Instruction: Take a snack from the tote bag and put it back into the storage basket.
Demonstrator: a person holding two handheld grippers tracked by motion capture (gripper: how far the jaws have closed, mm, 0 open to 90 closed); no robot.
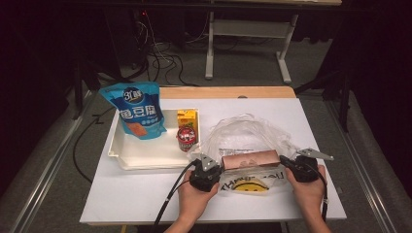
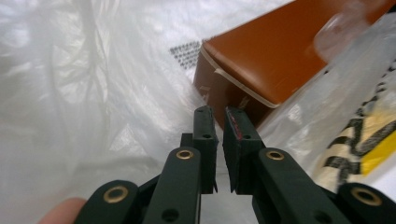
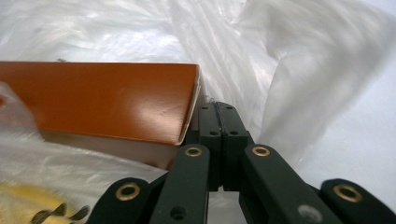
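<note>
A person holds the left gripper [image 1: 206,171] and the right gripper [image 1: 297,167] near the front edge of the desk [image 1: 145,194], one at each end of a brown box [image 1: 250,159]. The box lies inside a clear plastic bag [image 1: 243,128] printed with a yellow smiley face, towards the desk's front right. In the left gripper view the jaws stand almost together with a thin gap, nipping the bag's film just beside the box's end [image 2: 261,60]. In the right gripper view the jaws are pressed fully together at the box's corner [image 3: 102,100]; bag film seems caught between them. A white tray [image 1: 141,158] near the left edge carries a blue snack pouch [image 1: 133,109], a yellow carton [image 1: 187,118] and a red can [image 1: 187,138].
</note>
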